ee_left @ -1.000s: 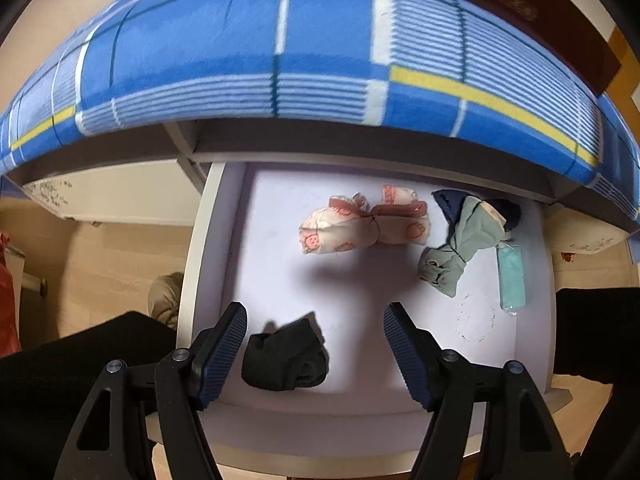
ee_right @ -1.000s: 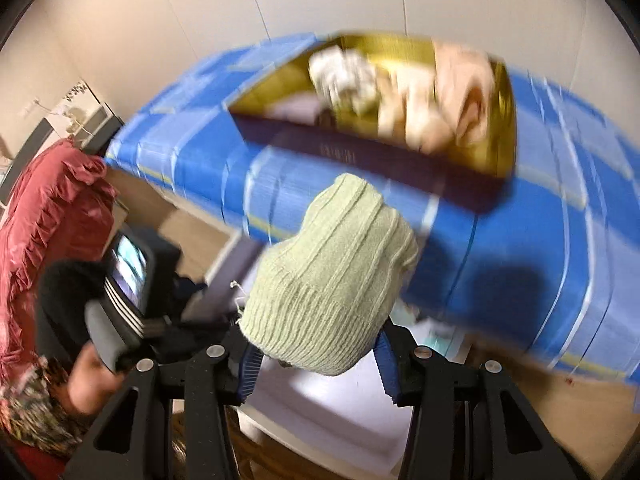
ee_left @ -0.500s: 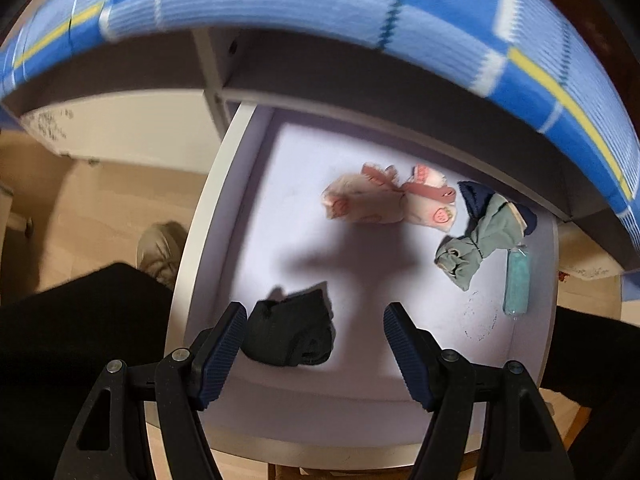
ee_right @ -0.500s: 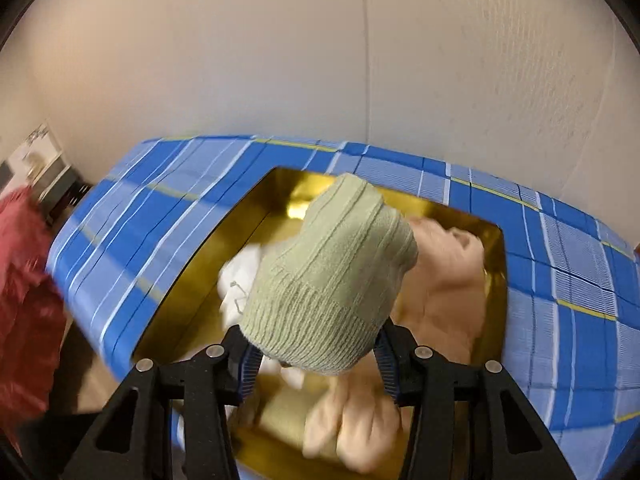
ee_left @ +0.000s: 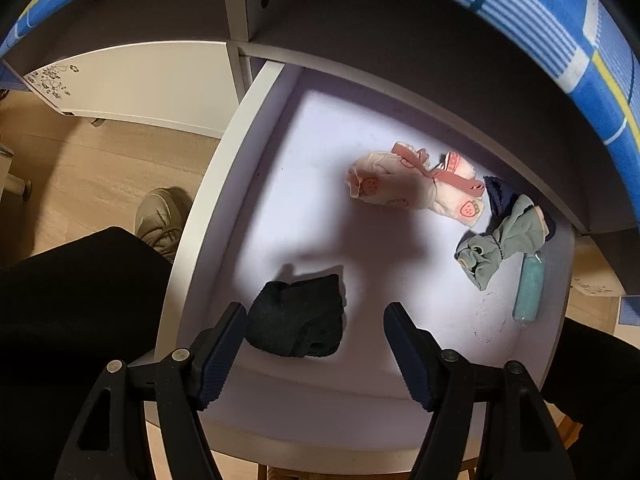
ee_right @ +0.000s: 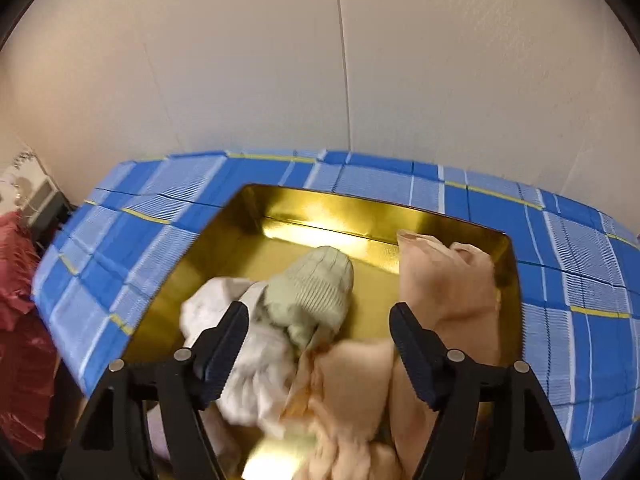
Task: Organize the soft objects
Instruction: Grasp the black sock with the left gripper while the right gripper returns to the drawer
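Observation:
In the right wrist view a pale green knitted hat lies in the gold box, blurred, past my right gripper. That gripper's jaws are opening and its pads touch nothing. White cloth and peach cloth lie in the same box. In the left wrist view my left gripper points down over an open white drawer, open. A black sock bundle lies just beyond its left finger, not touched. A pink strawberry sock pair and a grey-green and navy bundle lie farther back.
A teal tube lies at the drawer's right side. A blue checked cloth covers the surface around the gold box and overhangs the drawer. A person's dark trouser leg and beige shoe are left of the drawer. Red fabric hangs at left.
The right gripper swung from beside the bed to over the gold box, then opened and the green hat dropped into it. The left gripper sank closer to the drawer and the black socks.

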`<state>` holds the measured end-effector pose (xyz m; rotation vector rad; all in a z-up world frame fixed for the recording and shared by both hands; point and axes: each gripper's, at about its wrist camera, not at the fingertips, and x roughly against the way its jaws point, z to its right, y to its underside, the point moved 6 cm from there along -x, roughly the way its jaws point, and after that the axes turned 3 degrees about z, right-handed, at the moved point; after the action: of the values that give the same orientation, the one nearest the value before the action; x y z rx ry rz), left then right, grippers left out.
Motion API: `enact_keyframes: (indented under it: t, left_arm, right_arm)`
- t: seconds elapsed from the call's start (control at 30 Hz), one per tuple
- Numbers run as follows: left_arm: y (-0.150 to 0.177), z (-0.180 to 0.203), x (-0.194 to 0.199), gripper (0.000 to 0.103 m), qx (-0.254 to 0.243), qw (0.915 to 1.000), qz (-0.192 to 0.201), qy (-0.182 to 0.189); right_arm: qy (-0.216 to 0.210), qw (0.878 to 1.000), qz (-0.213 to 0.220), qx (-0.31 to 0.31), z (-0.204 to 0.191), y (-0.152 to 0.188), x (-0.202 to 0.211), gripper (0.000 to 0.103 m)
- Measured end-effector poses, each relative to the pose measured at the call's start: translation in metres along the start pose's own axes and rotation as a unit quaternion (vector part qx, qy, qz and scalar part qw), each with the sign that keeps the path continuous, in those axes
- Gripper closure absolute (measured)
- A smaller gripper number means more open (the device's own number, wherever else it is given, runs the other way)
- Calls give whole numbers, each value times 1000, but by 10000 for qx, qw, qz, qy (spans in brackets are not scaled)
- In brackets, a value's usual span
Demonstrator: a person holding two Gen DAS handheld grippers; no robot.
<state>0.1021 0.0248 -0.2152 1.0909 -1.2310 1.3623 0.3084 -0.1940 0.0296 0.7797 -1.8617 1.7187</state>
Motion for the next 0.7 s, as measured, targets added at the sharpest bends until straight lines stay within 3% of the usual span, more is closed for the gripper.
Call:
enact_keyframes:
  t: [0.2,0.37,0.53,0.7]
  left_arm:
    - [4,-9,-9,31,77,9997,-124,-212]
    - [9,-22,-18,31,265,9988,-285,-312]
    - [11,-27,-30,31,378,9975,-445,-405]
    - [13,-24,-48,31,370,9962,-661,-436]
  right_arm:
    - [-549,9966,561,231,-9,55,81,22]
    - [-992,9924,647,343,-21,127,124,16]
    - [-916,9947,1,469,-28,204,105,16]
    - [-554,9892,-1324,294,-22,265,54,16]
